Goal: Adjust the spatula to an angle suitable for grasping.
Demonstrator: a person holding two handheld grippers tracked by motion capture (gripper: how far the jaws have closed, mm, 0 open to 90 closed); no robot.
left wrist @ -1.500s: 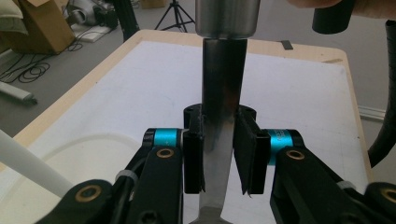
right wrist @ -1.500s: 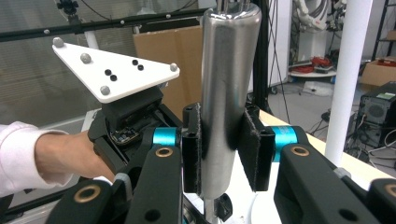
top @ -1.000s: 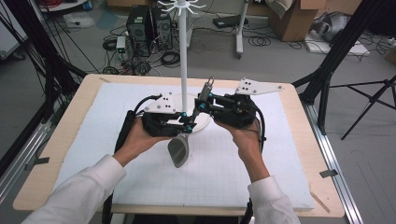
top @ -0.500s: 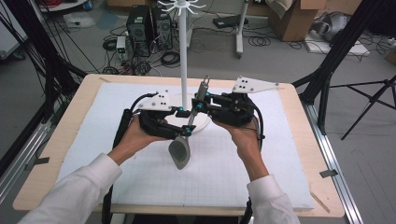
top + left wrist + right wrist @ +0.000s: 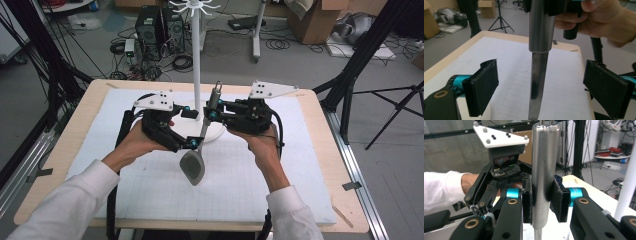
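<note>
A steel spatula hangs upright over the white mat, its flat head (image 5: 192, 167) low and its round handle (image 5: 215, 96) on top. My right gripper (image 5: 210, 115) is shut on the handle (image 5: 545, 157), and the pads (image 5: 527, 202) press on both sides. My left gripper (image 5: 192, 129) is open, its jaws having just been opening. The thin shaft (image 5: 537, 82) stands between its pads (image 5: 484, 87), free of both. The right gripper view also shows the left gripper's body (image 5: 504, 170) behind the handle.
A white hook stand rises behind the grippers, pole (image 5: 196, 65) on a round base (image 5: 217, 132); the pole (image 5: 627, 182) is close at the right. A gridded white mat (image 5: 125, 175) covers the wooden table (image 5: 75, 130). Black frame struts and a tripod (image 5: 400, 105) flank the table.
The left gripper's jaws have spread apart and let go of the spatula's shaft. The spatula stays in the right gripper, and both hands have barely shifted.
</note>
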